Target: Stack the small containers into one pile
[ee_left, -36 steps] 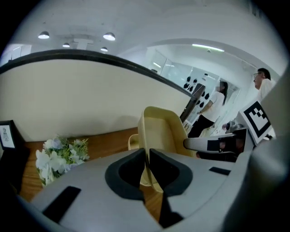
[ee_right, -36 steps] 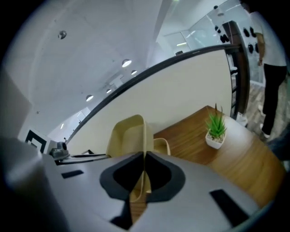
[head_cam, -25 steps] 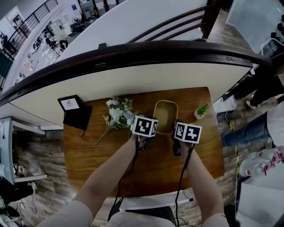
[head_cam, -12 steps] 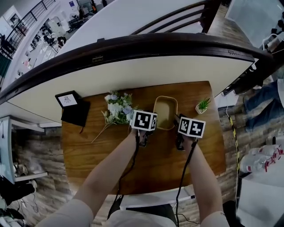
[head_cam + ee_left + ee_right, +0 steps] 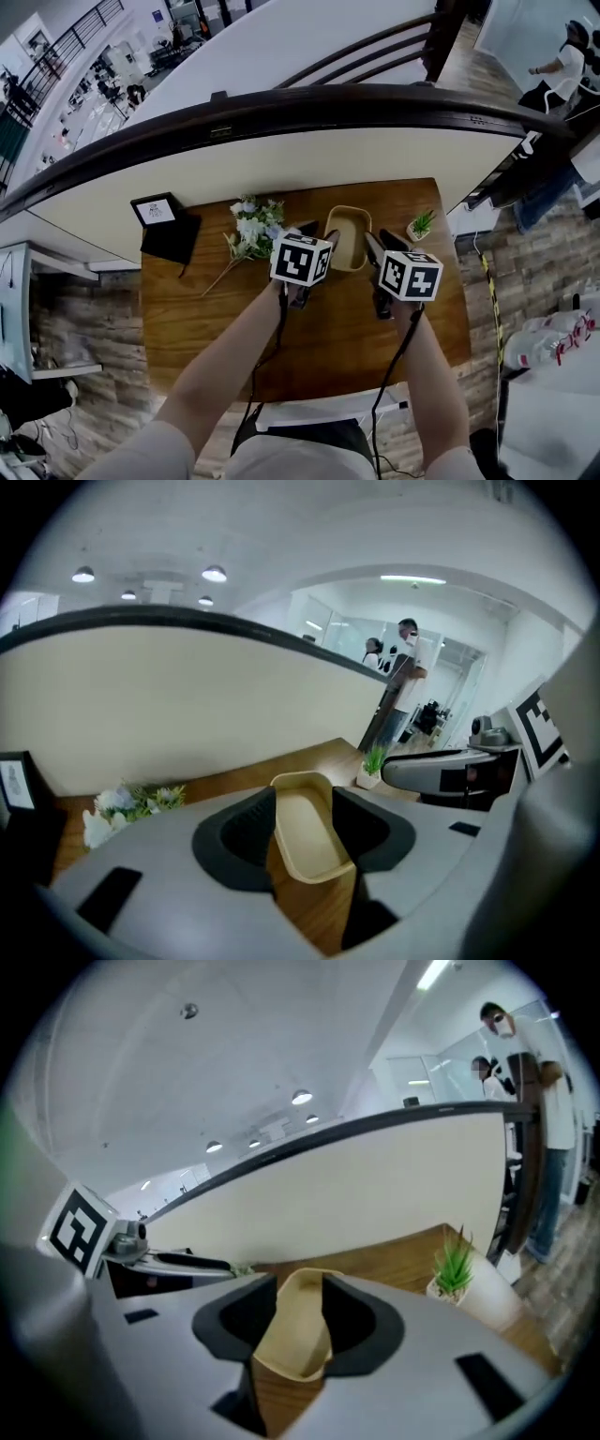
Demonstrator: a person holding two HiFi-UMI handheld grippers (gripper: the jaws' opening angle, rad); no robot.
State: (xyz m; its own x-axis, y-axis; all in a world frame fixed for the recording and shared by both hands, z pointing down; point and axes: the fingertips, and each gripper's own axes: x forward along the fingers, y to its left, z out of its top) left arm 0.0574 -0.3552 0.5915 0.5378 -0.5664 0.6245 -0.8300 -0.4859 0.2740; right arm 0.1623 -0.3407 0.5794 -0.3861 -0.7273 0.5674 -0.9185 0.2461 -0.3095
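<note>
Tan oblong plastic container (image 5: 348,238) rests on the brown wooden desk (image 5: 234,319), between both claws. Left claw (image 5: 305,832) and right claw (image 5: 300,1321) have just opened partway and lifted clear, gripping nothing (release complete). Stacking appears finished, though nested layers cannot be counted.

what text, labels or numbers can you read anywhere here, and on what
No words or numbers can be read anywhere.
White card on the black stand: print too small to read.
Left marker cube and right marker cube: black-and-white square patterns, no letters.
Beige container: no label visible.
</note>
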